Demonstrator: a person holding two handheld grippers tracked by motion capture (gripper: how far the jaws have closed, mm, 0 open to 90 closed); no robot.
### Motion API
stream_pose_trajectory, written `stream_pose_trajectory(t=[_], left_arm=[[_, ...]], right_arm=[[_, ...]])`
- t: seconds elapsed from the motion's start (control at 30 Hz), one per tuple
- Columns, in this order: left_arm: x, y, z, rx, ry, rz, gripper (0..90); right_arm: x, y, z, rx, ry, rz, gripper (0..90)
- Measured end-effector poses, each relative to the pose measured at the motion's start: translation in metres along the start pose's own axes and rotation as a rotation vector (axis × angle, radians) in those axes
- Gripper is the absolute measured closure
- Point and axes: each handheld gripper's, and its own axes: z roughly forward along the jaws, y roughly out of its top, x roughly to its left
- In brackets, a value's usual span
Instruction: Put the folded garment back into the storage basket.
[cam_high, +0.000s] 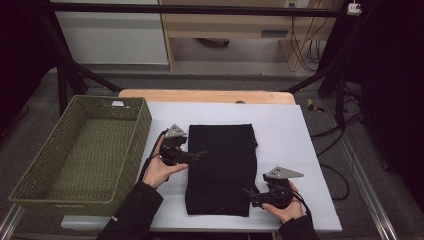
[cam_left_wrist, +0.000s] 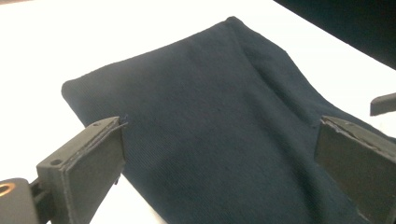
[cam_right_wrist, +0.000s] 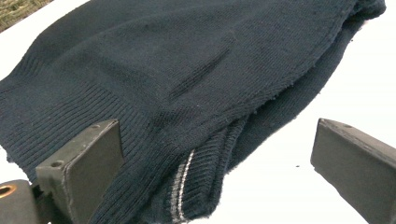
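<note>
White sheeting (cam_high: 295, 135) is covering your table, and the folded dark sweater (cam_high: 221, 167) is lying at its middle, well apart from the green basket (cam_high: 80, 150) at its left. Your left gripper (cam_high: 197, 155) is gaping wide over the sweater's left edge; your right gripper (cam_high: 248, 194) is gaping wide at its near right corner, gripping nothing.
</note>
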Motion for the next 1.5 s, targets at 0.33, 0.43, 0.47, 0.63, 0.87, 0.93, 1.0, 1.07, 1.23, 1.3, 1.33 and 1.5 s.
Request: stream_pose_trajectory(t=[0.33, 0.43, 0.47, 0.63, 0.87, 0.93, 1.0, 1.07, 1.23, 1.3, 1.33, 1.5], left_arm=[[0.024, 0.007, 0.015, 0.002, 0.067, -0.049, 1.6], [0.029, 0.006, 0.022, 0.000, 0.079, -0.078, 1.7], [0.030, 0.006, 0.024, 0.003, 0.085, -0.080, 1.9], [0.034, 0.007, 0.035, 0.011, 0.133, -0.073, 4.6], [0.041, 0.009, 0.050, 0.031, 0.187, -0.073, 8.6], [0.044, 0.009, 0.054, 0.053, 0.211, -0.064, 10.7], [0.047, 0.008, 0.057, 0.075, 0.215, -0.071, 12.9], [0.050, 0.006, 0.060, 0.083, 0.209, -0.082, 15.1], [0.056, 0.004, 0.068, 0.097, 0.215, -0.104, 20.8], [0.059, 0.003, 0.072, 0.096, 0.221, -0.102, 23.0], [0.060, 0.003, 0.072, 0.090, 0.219, -0.107, 25.1], [0.066, 0.000, 0.077, 0.080, 0.212, -0.145, 30.0]], right_arm=[[0.001, 0.000, -0.001, -0.001, -0.001, 0.008, 3.0], [0.001, 0.000, -0.001, 0.001, 0.002, 0.002, 3.0], [0.001, -0.001, -0.001, 0.001, 0.003, 0.001, 3.0], [0.002, -0.001, -0.001, 0.004, 0.010, 0.006, 3.0], [0.002, -0.001, 0.001, 0.010, 0.012, 0.003, 3.1], [0.002, -0.001, 0.001, 0.017, 0.011, 0.005, 3.1], [0.003, -0.001, 0.002, 0.021, 0.009, 0.007, 3.1], [0.003, -0.001, 0.002, 0.020, 0.010, 0.004, 3.0], [0.003, -0.002, 0.003, 0.022, 0.011, 0.004, 3.0], [0.004, -0.002, 0.003, 0.024, 0.011, 0.001, 3.0], [0.004, -0.002, 0.003, 0.028, 0.011, 0.005, 3.0], [0.005, -0.002, 0.003, 0.030, 0.012, 0.004, 3.0]])
